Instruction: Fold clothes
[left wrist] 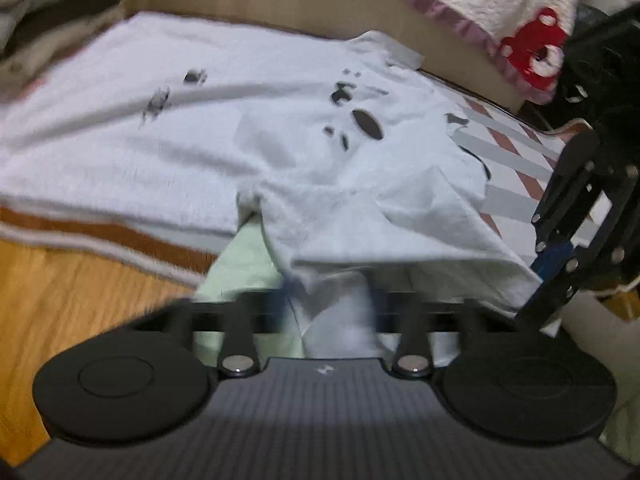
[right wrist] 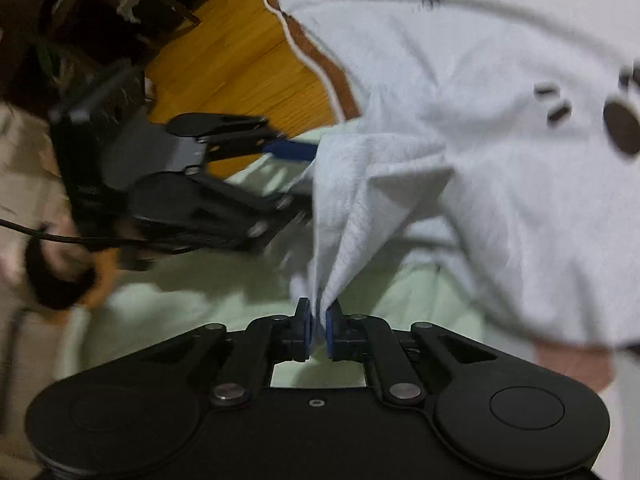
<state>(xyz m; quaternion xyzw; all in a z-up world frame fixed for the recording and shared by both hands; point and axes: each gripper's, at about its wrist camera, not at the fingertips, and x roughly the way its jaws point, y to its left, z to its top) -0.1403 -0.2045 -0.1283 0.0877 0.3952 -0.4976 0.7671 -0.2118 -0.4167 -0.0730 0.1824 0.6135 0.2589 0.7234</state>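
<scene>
A white T-shirt [left wrist: 320, 140] with black print lies spread on the bed, its near hem lifted and bunched. In the left wrist view the cloth drapes over my left gripper [left wrist: 328, 304]; its blurred blue fingers stand apart with a fold of the shirt between them. My right gripper [left wrist: 540, 280] reaches the hem from the right. In the right wrist view the right gripper [right wrist: 319, 320] is shut, blue pads pinching a gathered ridge of the shirt [right wrist: 480, 120]. The left gripper [right wrist: 308, 182] meets the same fold from the left, one blue finger [right wrist: 288, 148] showing.
Under the shirt are a pale green sheet [left wrist: 240, 268] and a white cover with a brown border [left wrist: 120, 236]. Wooden floor [left wrist: 60, 300] runs at the left. A quilt with a red print [left wrist: 532, 52] lies at the back right and folded cloth [left wrist: 48, 8] at the back left. A blurred hand [right wrist: 60, 272] holds the left gripper.
</scene>
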